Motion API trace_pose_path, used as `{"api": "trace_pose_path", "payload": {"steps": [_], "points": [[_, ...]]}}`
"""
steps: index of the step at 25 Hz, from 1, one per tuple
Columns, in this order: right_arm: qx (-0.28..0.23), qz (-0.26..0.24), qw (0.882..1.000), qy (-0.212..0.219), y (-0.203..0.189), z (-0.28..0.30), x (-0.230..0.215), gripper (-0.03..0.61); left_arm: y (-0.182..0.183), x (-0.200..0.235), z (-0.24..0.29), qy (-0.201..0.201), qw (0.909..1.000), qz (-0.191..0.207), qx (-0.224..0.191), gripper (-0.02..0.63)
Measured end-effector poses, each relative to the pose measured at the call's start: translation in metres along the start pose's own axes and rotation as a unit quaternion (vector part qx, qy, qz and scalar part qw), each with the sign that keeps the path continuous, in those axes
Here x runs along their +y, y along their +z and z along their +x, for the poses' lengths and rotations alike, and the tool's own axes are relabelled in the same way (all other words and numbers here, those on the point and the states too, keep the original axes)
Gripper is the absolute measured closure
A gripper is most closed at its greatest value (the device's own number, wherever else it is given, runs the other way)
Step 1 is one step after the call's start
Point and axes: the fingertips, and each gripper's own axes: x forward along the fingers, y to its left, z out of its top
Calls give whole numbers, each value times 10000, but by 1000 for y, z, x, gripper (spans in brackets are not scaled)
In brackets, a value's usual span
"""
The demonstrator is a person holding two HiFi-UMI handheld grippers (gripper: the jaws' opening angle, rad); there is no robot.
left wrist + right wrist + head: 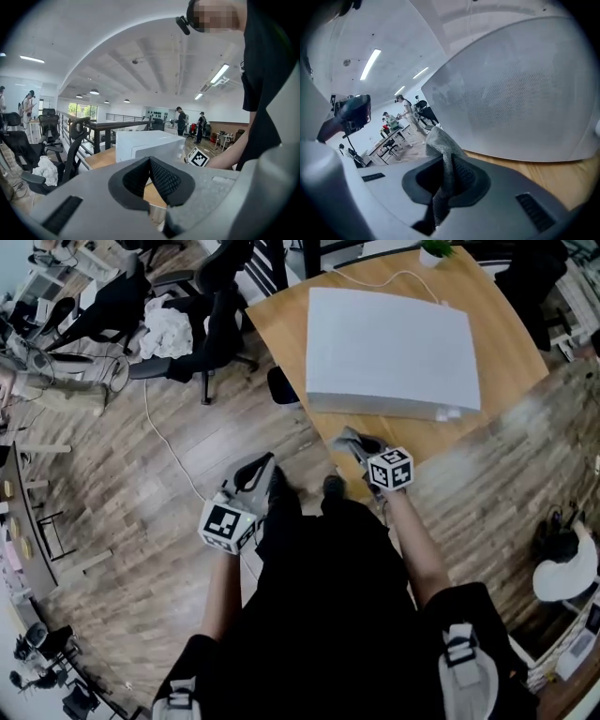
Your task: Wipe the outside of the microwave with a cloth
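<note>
A white microwave [389,352] stands on a wooden table [281,329]. My right gripper [351,441] is at the table's near edge, just in front of the microwave's near side, and is shut on a grey cloth [343,437]. In the right gripper view the cloth [440,143] hangs pinched between the jaws of the right gripper [447,173], and the microwave's perforated wall [520,93] fills the frame close ahead. My left gripper [265,465] is held over the floor, left of the table, shut and holding nothing. From the left gripper [150,164] the microwave [145,145] shows ahead.
Black office chairs [211,324] stand on the floor to the left of the table, one with white fabric [167,329] on it. A cable [169,446] trails over the wooden floor. A small plant pot [433,251] sits at the table's far edge. People stand far off [180,121].
</note>
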Motion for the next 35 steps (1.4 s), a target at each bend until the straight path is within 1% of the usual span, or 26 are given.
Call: {"api": "trace_pose_path", "payload": {"steps": [3, 6, 10, 13, 18, 20, 24, 27, 31, 35], "points": [[-220, -113, 9996, -103, 7, -36, -4, 563, 8, -20, 15, -182, 9997, 110, -122, 612], [-581, -170, 9980, -170, 24, -73, -4, 563, 12, -38, 28, -359, 9991, 131, -162, 612], [-1041, -477, 9931, -260, 48, -119, -1, 563, 15, -56, 42, -572, 9981, 232, -65, 612], [-1243, -735, 9888, -368, 58, -149, 1, 563, 25, -70, 53, -761, 9963, 347, -176, 612], [-1326, -1315, 9811, -513, 64, -188, 6, 563, 36, -91, 66, -914, 9947, 455, -139, 612], [-1321, -1562, 9773, -545, 64, -197, 9, 563, 42, -95, 71, -980, 9937, 516, -188, 612], [-1409, -1843, 9711, -569, 70, -213, 9, 563, 47, -102, 82, -1076, 9922, 608, -173, 612], [-1350, -1726, 9735, -656, 77, -224, 11, 563, 50, -107, 90, -1171, 9907, 677, -164, 612], [-1542, -1867, 9683, -605, 82, -233, 9, 563, 53, -117, 101, -1297, 9893, 661, -126, 612], [-1380, -1693, 9736, -660, 81, -235, 5, 563, 62, -124, 111, -1417, 9867, 764, -222, 612]]}}
